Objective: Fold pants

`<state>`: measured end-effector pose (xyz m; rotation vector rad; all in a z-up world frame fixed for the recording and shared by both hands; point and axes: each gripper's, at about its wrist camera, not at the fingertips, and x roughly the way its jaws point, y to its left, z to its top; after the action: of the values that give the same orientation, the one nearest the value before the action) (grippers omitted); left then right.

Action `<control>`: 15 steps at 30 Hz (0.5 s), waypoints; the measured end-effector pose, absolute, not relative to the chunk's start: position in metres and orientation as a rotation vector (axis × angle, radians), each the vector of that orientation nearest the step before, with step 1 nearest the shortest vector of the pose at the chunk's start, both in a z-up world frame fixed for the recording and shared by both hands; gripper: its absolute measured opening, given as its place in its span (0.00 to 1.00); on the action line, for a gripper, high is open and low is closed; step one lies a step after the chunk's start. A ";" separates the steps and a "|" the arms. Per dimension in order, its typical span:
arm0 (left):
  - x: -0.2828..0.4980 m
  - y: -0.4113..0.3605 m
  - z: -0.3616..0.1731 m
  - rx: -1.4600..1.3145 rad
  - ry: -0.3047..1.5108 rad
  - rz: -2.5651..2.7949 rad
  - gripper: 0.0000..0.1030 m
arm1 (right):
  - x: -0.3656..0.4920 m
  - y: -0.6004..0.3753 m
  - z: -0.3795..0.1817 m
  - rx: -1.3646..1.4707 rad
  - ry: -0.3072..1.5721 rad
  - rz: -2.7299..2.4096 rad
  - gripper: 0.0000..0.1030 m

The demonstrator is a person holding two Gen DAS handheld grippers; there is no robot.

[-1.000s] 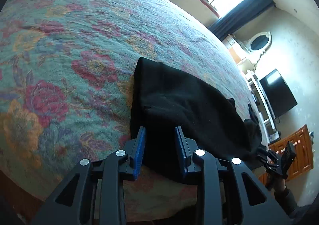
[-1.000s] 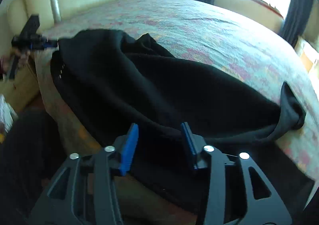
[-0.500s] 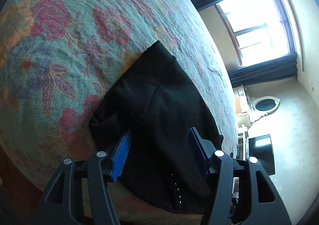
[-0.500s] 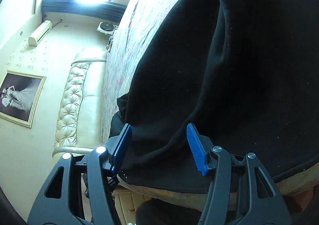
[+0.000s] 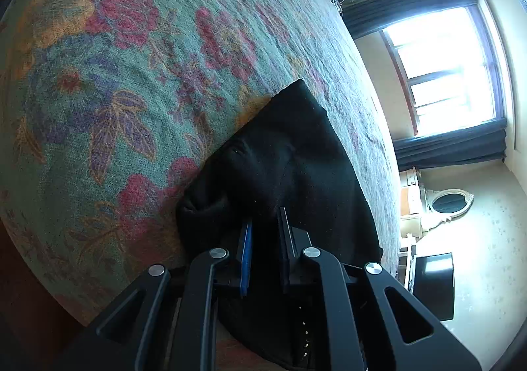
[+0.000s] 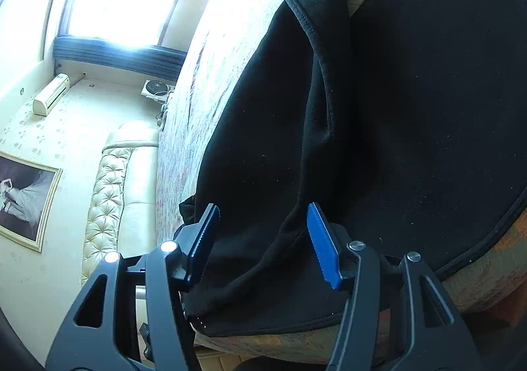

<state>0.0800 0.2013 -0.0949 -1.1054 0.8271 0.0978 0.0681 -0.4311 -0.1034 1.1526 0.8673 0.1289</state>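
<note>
Having just closed, the left gripper [image 5: 265, 229] is pinching the black fleece pants [image 5: 290, 157] at the floral bedspread's [image 5: 131, 74] near edge while the right gripper [image 6: 263, 236] is straddling them unclamped, folding barely begun.

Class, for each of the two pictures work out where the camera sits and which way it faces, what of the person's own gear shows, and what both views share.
Left wrist view: sits on the left gripper, looking down along its fingers at the black pants on the floral bedspread, window beyond; its jaws have just been closing on the cloth.
Right wrist view: sits on the right gripper, rolled sideways, facing the pants and a tufted headboard; jaws open astride a fold.
Shared: pants, bedspread, window.
</note>
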 end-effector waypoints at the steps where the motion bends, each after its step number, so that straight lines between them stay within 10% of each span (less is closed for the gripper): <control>1: 0.074 0.202 -0.096 -1.099 0.826 0.098 0.13 | 0.069 -0.430 -0.105 1.162 0.867 0.115 0.53; 13: 0.095 0.185 -0.083 -0.981 0.845 0.106 0.13 | 0.062 -0.438 -0.111 1.084 0.823 0.007 0.52; 15: 0.097 0.184 -0.081 -0.987 0.843 0.103 0.13 | 0.069 -0.437 -0.113 1.070 0.831 0.029 0.16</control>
<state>0.0969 0.1840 -0.0809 -0.9872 0.8426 0.1031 0.0692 -0.4372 -0.1133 1.0697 0.8309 0.0290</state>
